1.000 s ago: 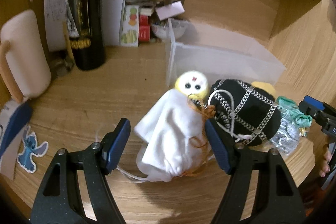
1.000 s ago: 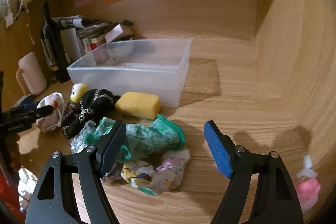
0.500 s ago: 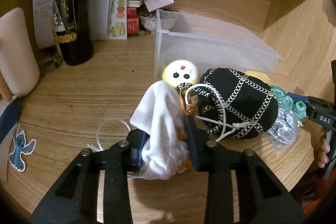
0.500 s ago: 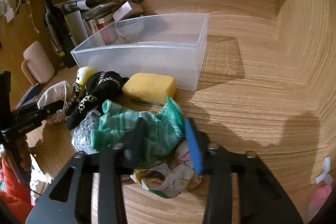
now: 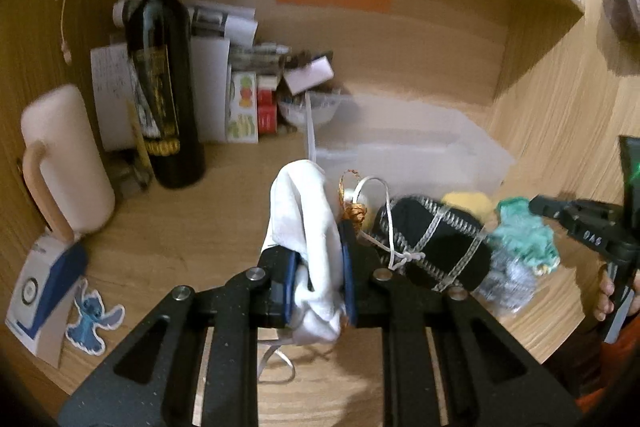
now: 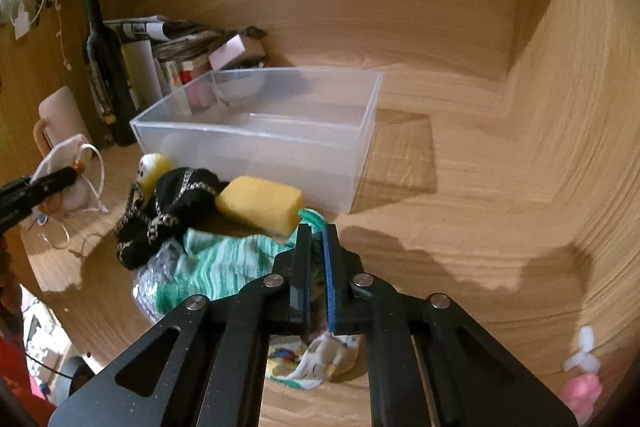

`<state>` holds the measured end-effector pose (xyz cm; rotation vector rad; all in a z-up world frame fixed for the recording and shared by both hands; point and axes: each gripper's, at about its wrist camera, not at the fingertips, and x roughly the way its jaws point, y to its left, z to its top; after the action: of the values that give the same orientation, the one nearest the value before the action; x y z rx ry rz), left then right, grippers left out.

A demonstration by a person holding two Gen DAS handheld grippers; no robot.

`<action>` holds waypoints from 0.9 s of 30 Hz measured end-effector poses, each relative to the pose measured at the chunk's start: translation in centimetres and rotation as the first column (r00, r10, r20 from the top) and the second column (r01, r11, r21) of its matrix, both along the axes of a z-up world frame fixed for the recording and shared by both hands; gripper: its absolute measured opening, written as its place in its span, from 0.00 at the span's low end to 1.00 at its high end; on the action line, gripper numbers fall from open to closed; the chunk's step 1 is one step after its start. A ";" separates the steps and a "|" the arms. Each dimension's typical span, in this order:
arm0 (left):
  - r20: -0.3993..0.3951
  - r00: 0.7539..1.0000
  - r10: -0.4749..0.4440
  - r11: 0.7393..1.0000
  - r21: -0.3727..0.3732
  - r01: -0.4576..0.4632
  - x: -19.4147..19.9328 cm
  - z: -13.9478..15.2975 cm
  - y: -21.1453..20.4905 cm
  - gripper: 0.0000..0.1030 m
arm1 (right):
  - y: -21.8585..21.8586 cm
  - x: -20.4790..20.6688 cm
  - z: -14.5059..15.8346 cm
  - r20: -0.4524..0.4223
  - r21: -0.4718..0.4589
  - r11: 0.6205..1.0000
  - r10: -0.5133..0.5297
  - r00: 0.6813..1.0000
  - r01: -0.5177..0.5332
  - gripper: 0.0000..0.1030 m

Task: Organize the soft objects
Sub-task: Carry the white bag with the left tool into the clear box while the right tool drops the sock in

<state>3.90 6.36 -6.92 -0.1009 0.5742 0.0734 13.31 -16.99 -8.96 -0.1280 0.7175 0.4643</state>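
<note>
- Mug [image 5: 60, 163]: pink, far left, beside the bottle [image 5: 160, 67].
- Left gripper [image 5: 318, 277]: clamped on the white pouch [image 5: 308, 223], which looks raised off the desk [image 5: 180, 247].
- Black pouch [image 5: 436, 243]: on the desk just right of it, before the bin [image 6: 280, 131].
- Sponge [image 6: 260, 203]: yellow, against the bin.
- Right gripper [image 6: 316, 275]: nearly closed, pinching the green sock [image 6: 224, 267]; patterned cloth [image 6: 316, 367] below.

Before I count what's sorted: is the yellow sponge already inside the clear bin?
No, the yellow sponge lies on the desk outside the clear bin, against its front wall.
</note>
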 end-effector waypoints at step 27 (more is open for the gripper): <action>0.108 0.986 -0.125 0.992 0.023 0.123 5.6 5.4 -2.3 0.18 | 0.3 0.9 2.9 0.077 -0.036 0.998 0.049 0.996 -0.047 0.08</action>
<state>9.52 4.08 -1.50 -0.0526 0.4690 -0.0481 14.16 -16.74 -6.08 -0.1950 0.6475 0.4905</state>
